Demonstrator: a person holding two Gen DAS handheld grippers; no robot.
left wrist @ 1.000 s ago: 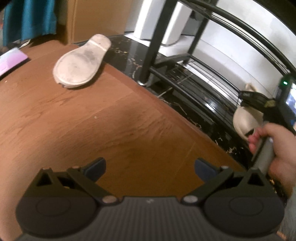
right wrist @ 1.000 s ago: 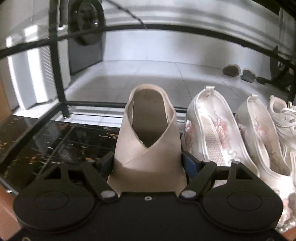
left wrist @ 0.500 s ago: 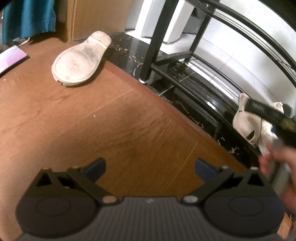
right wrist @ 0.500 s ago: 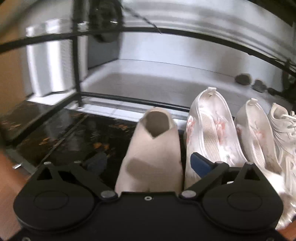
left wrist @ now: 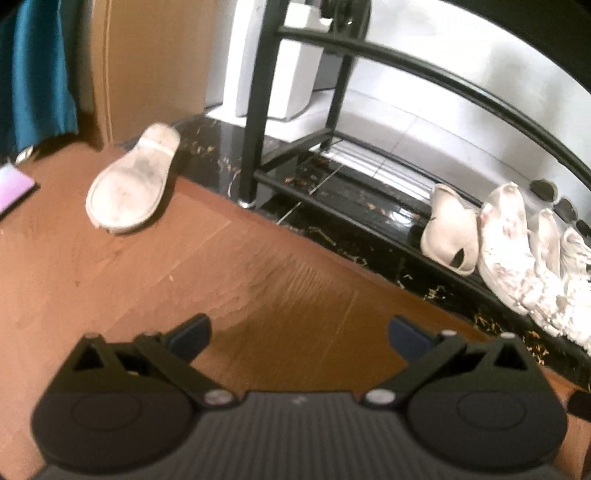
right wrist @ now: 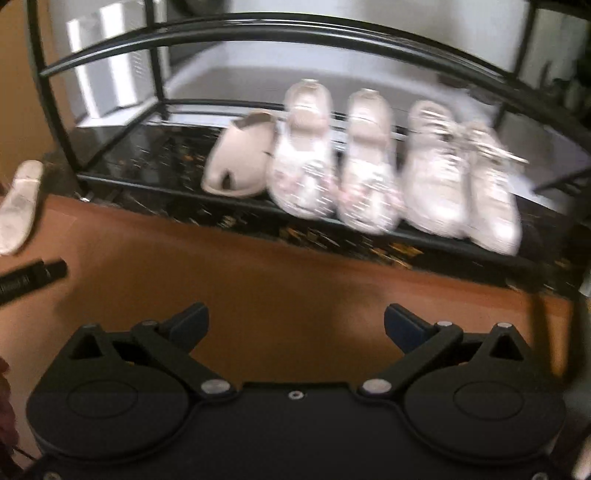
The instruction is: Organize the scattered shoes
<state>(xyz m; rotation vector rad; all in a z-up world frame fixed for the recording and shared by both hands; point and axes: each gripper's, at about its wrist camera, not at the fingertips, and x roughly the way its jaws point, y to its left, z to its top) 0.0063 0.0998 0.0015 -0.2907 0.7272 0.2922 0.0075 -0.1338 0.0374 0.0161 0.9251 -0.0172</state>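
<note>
A beige slipper [left wrist: 448, 229] [right wrist: 240, 162] stands on the bottom shelf of the black shoe rack [left wrist: 255, 110] [right wrist: 236, 31], left of a pair of white floral shoes [right wrist: 303, 155] and a pair of white sneakers [right wrist: 458, 173]. Its mate [left wrist: 133, 181] [right wrist: 18, 203] lies sole-up on the brown floor left of the rack. My left gripper [left wrist: 299, 336] is open and empty above the floor. My right gripper [right wrist: 295, 323] is open and empty, well back from the rack.
A cardboard box [left wrist: 147, 62] and a teal cloth [left wrist: 33, 66] stand behind the overturned slipper. A pink item [left wrist: 13, 188] lies at the far left. A white unit [left wrist: 269, 59] stands behind the rack. The left gripper's tip [right wrist: 33, 275] shows at the right view's left edge.
My right gripper let go of the beige slipper on the shelf and pulled back from the rack. The left view swung right, and the shelved shoes now show in it.
</note>
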